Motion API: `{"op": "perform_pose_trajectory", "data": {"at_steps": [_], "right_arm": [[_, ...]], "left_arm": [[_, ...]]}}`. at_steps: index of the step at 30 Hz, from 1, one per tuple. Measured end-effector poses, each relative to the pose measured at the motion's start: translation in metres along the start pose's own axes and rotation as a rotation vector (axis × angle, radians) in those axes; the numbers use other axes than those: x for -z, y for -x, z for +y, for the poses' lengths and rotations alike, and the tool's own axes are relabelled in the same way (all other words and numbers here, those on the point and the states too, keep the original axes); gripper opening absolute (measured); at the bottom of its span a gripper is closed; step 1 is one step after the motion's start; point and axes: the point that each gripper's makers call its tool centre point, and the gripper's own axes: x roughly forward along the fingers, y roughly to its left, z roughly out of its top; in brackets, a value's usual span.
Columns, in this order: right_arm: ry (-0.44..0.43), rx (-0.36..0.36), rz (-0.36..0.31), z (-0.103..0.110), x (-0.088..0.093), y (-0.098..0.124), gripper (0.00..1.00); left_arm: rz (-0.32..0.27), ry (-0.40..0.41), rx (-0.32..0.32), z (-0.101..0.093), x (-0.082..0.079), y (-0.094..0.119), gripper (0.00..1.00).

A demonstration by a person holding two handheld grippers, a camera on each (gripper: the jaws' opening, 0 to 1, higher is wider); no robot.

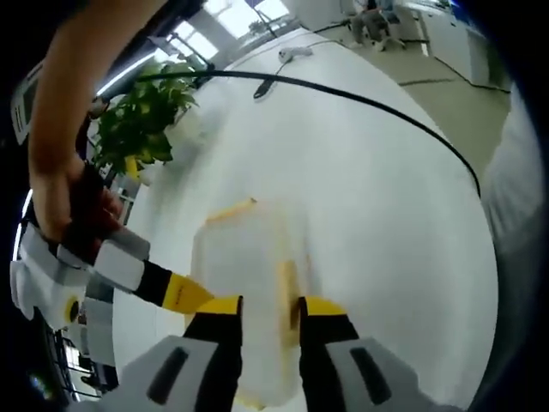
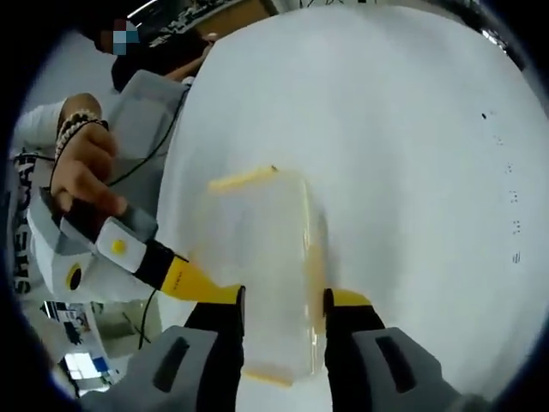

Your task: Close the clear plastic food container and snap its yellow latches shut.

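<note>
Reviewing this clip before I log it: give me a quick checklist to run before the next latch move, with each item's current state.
1. Lid seated on the clear container: cannot tell, plastic is too blurred.
2. Left gripper lined up on a yellow latch: ok, latch sits between its open jaws.
3. Right gripper straddling the container's edge: ok, jaws open, another side latch between them.
4. Far-end latch snapped down: cannot tell.
5. White table free around the container: ok.
6. Black cable away from the container: ok.
</note>
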Motion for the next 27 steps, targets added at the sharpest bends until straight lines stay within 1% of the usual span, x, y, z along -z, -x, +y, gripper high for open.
{"op": "perform_pose_trajectory", "data": {"at_steps": [2,3,5,8,12,15,16,17,21,23,25,27], "right_arm": [[-0.006,0.034,-0.014,0.0007,-0.0003,-0.0004,0.33],[-0.011,0.048,-0.015,0.0009,-0.0006,-0.0001,0.34],[-0.014,0.078,-0.009,0.0008,-0.0012,0.0002,0.34],[-0.013,0.124,0.024,0.0014,-0.0036,0.0001,0.34],[0.002,0.185,0.064,0.0024,-0.0031,0.0014,0.34],[0.020,0.229,0.074,0.0014,-0.0030,0.0027,0.34],[0.024,0.240,0.074,0.0018,-0.0036,0.0031,0.34],[0.030,0.254,0.075,-0.0028,-0.0040,0.0044,0.34],[0.040,0.289,0.068,-0.0028,-0.0035,0.0049,0.34],[0.036,0.303,0.056,-0.0035,-0.0028,0.0053,0.33],[0.030,0.317,0.033,-0.0046,-0.0018,0.0064,0.34],[0.033,0.333,0.003,-0.0045,-0.0012,0.0073,0.34]], "left_arm": [[0.001,0.003,-0.003,0.0006,-0.0002,0.0001,0.19],[0.001,0.015,-0.004,0.0011,0.0000,0.0001,0.19],[-0.004,0.011,-0.006,0.0010,0.0003,0.0000,0.19],[-0.014,0.014,0.000,0.0023,0.0007,0.0004,0.19],[0.001,0.039,-0.003,0.0028,-0.0011,-0.0005,0.19],[0.017,0.044,-0.014,0.0025,-0.0009,-0.0026,0.21],[0.025,0.027,-0.015,0.0022,-0.0004,-0.0019,0.21],[0.028,0.032,-0.015,0.0028,-0.0007,-0.0024,0.21],[0.027,0.083,-0.023,0.0031,-0.0011,-0.0019,0.22],[0.015,0.101,-0.024,0.0020,-0.0011,-0.0015,0.24],[-0.005,0.150,-0.021,0.0006,-0.0020,-0.0009,0.26],[-0.028,0.233,-0.022,0.0009,-0.0031,-0.0009,0.26]]}}
